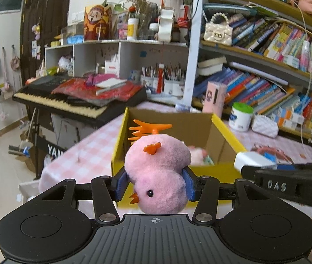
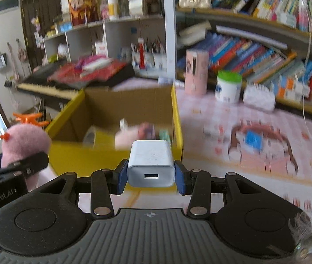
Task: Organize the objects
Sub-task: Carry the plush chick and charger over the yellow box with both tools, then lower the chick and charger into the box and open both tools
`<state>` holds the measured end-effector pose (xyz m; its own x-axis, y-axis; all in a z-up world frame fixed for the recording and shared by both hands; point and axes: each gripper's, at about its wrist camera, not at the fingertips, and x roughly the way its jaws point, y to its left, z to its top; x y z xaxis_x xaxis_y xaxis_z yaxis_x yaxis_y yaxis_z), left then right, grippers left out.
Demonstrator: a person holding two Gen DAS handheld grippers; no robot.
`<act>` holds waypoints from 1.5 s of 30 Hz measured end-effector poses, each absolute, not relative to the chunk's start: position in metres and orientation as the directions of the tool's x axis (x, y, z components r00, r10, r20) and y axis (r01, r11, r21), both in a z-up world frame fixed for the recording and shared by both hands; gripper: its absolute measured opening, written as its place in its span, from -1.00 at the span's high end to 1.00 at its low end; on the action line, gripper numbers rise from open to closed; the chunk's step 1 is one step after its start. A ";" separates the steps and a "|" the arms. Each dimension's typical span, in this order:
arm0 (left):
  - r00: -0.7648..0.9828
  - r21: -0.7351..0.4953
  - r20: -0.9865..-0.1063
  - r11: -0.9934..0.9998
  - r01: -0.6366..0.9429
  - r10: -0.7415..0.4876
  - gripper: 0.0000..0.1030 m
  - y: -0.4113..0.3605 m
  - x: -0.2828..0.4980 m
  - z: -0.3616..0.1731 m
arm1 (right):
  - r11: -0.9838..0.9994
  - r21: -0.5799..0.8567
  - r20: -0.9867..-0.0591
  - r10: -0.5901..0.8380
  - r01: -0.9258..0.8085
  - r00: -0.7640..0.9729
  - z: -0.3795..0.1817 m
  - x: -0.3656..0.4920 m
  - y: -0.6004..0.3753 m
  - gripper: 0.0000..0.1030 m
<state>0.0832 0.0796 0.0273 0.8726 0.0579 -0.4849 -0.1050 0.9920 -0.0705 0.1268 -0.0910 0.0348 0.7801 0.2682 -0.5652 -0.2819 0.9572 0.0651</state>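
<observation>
One open cardboard box (image 2: pixel 120 154) with yellow outer walls sits on the pink checked tablecloth (image 2: pixel 232 114), holding a tape roll (image 2: pixel 90 135) and blurred small items. Near it, the left gripper (image 1: pixel 154 183) clamps a pink plush chick (image 1: pixel 158 176), orange feet pointing far. Right of it, the right gripper (image 2: pixel 151 176) grips a white USB charger (image 2: pixel 151 165), port facing near.

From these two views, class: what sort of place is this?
Probably a lived-in home study or child's room: crowded bookshelves, an electronic keyboard, and a table with a pink checked cloth bearing a yellow box.
</observation>
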 end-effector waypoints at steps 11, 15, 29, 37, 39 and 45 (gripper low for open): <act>0.838 0.008 -0.528 0.987 -0.162 0.142 0.04 0.068 0.166 0.011 | 0.935 0.064 -0.552 0.325 -0.350 0.768 0.040 0.215 -0.081 0.21; 0.817 0.031 -0.553 0.984 -0.173 0.161 0.03 0.065 0.184 0.000 | 0.918 0.052 -0.580 0.348 -0.392 0.737 0.030 0.239 -0.072 0.21; 0.812 0.071 -0.551 0.980 -0.183 0.192 -0.31 0.067 0.194 -0.012 | 0.877 0.050 -0.666 0.386 -0.477 0.638 0.001 0.283 -0.046 0.21; 0.841 0.028 -0.506 0.978 -0.206 0.192 -0.50 0.071 0.177 0.002 | 0.881 0.067 -0.692 0.379 -0.468 0.615 -0.002 0.289 -0.043 0.18; 0.850 0.023 -0.491 0.978 -0.206 0.190 -0.58 0.070 0.173 0.007 | 0.887 0.092 -0.683 0.386 -0.452 0.619 0.002 0.286 -0.047 0.12; 0.873 -0.011 -0.453 0.978 -0.206 0.179 -0.62 0.069 0.157 0.019 | 0.909 0.088 -0.630 0.369 -0.408 0.684 0.021 0.266 -0.064 0.03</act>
<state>0.1572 0.0690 0.0192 0.8733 0.1790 -0.4532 -0.2062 0.9785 -0.0108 0.2661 -0.0642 0.0210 0.6838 0.3686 -0.6297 -0.4083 0.9085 0.0883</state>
